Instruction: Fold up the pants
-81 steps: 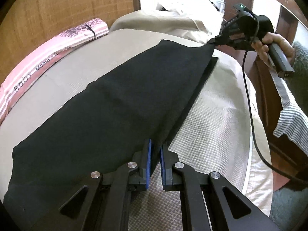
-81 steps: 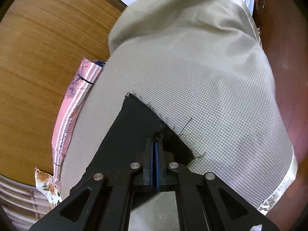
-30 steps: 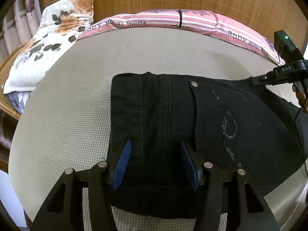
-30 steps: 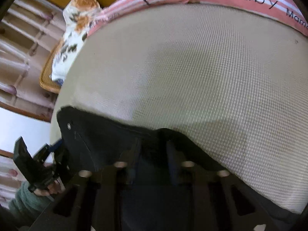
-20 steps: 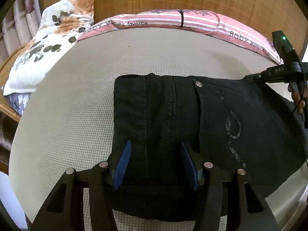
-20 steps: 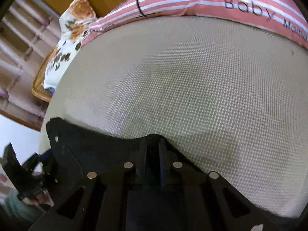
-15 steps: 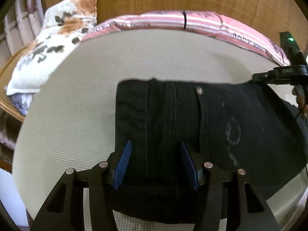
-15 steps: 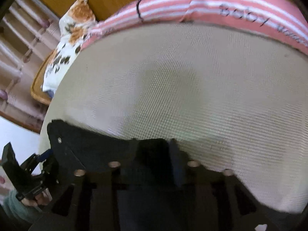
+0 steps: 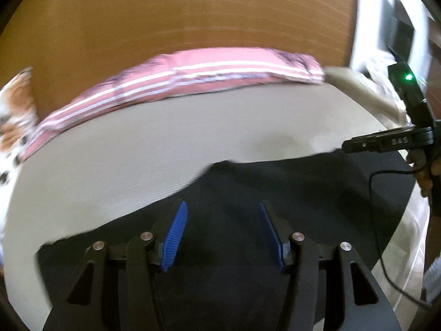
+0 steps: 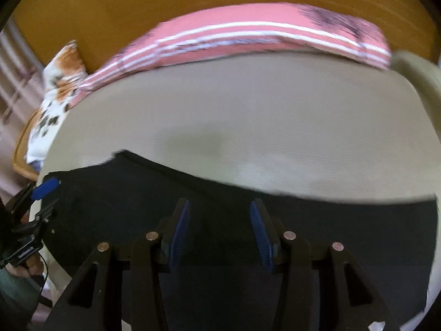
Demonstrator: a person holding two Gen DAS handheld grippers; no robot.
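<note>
Swung since a second ago: both wrist views now tipped up and blurred, more of the wooden wall in sight, the floral pillow pushed to the far left edge, and the pants' button and waistband seams lost to blur. Right gripper's jaws just opened from nearly shut, nothing clamped between them.

Largest first: beige bed cover, filling the middle of both views, textured weave smeared by motion. Behind it, along the wall, a long pink striped pillow, print on it unreadable.

On the near half of the bed, the black pants, lying flat in a broad dark band from left to right, far edge wavy, one corner jutting toward the pillow in the right wrist view. Both tools above the cloth.

Left gripper: blue pads set about half apart, only flat fabric seen between them, no fold pinched. Right gripper: jaws likewise parted to a middling gap, gripping nothing.

At the right edge of the left wrist view, the other tool with a green light, a hand on its handle and a thin black cable trailing down.
</note>
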